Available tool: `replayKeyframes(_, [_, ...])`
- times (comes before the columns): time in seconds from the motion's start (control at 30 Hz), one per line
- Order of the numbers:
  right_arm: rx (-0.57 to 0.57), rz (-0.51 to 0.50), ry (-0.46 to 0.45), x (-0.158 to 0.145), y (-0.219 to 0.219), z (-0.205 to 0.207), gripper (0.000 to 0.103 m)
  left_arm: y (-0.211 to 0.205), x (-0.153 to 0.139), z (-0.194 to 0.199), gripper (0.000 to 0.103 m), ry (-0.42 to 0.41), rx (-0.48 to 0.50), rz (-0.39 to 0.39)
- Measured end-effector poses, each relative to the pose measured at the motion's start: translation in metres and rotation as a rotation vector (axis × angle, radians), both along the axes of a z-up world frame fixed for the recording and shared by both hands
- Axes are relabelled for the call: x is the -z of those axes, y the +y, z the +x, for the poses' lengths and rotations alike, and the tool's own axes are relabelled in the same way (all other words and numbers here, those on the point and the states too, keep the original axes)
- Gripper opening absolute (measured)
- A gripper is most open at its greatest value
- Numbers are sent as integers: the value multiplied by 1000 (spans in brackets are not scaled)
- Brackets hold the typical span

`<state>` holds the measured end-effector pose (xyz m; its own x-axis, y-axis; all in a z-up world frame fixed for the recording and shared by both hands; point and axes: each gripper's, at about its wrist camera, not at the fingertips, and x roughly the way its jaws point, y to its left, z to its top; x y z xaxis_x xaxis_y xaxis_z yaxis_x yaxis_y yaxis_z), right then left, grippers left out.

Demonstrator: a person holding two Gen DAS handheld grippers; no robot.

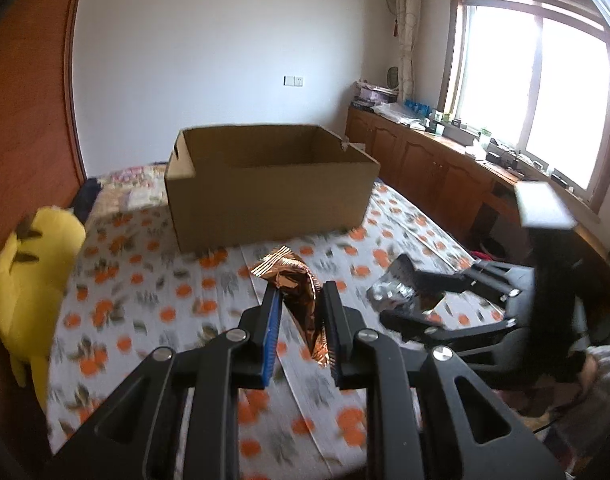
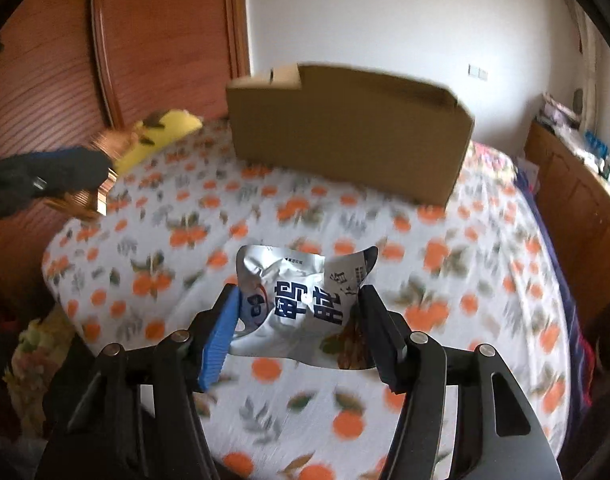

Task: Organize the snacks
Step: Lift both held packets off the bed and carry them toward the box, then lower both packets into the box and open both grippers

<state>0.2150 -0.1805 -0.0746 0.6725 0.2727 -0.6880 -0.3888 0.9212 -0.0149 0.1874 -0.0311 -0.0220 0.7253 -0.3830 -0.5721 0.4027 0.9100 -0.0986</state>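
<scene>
Copper-foil snack packet pinched in left claw, above the orange-print bed. Right claw clamps a silver snack bag. Cardboard box sits beyond on the bed.

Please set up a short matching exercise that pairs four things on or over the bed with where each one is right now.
Things:
1. copper snack packet
2. silver snack packet
3. cardboard box
4. yellow plush toy

Places:
A. standing open at the far end of the bed
B. clamped in the left tool
C. at the bed's edge beside the wooden wardrobe
D. clamped in the right tool

Pairs: 1-B, 2-D, 3-A, 4-C
</scene>
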Motion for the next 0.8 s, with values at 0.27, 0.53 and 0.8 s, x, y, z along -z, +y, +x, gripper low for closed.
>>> replayKeyframes(0.27, [-26,32,-95,-59,-2,81,62,-11,-19,86,19,-47,-20,35])
replayKeyframes(0.53, [5,74,-108,-68,-11,181,63,-22,-21,183,19,-54,-38,53])
replayKeyframes(0.8, [34,114,-51,-46,-15,230,66,-29,-2,240,24,-25,-66,60])
